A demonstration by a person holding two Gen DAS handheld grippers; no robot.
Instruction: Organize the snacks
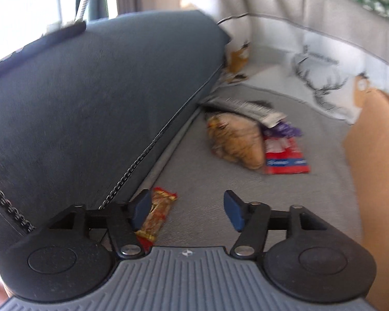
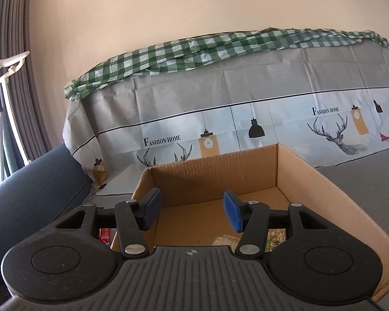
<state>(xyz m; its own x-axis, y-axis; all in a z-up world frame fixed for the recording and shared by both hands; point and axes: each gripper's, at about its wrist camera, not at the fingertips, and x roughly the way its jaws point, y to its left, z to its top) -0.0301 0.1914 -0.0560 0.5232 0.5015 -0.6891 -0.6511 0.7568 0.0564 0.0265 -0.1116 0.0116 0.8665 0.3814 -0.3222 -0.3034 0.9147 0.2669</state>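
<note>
A red-and-gold snack packet (image 1: 158, 215) lies on the grey sofa seat (image 1: 207, 207), right beside the left pad of my left gripper (image 1: 186, 202). That gripper is open, and its right pad stands well clear of the packet. Farther along the seat lies a pile: an orange bag (image 1: 236, 140), a red packet (image 1: 285, 158), a purple one (image 1: 282, 129) and a black-and-white one (image 1: 249, 107). My right gripper (image 2: 192, 202) hangs open over the cardboard box (image 2: 311, 181) with nothing between its fingers. A pale green packet (image 2: 275, 241) lies on the box floor.
A dark blue sofa armrest (image 1: 90, 90) rises at the left, close to the left gripper. The box's wall (image 1: 370, 142) bounds the seat on the right. A deer-print cover (image 2: 246, 103) and green checked cloth (image 2: 220, 44) drape the backrest. A red packet (image 2: 104, 234) shows left of the box.
</note>
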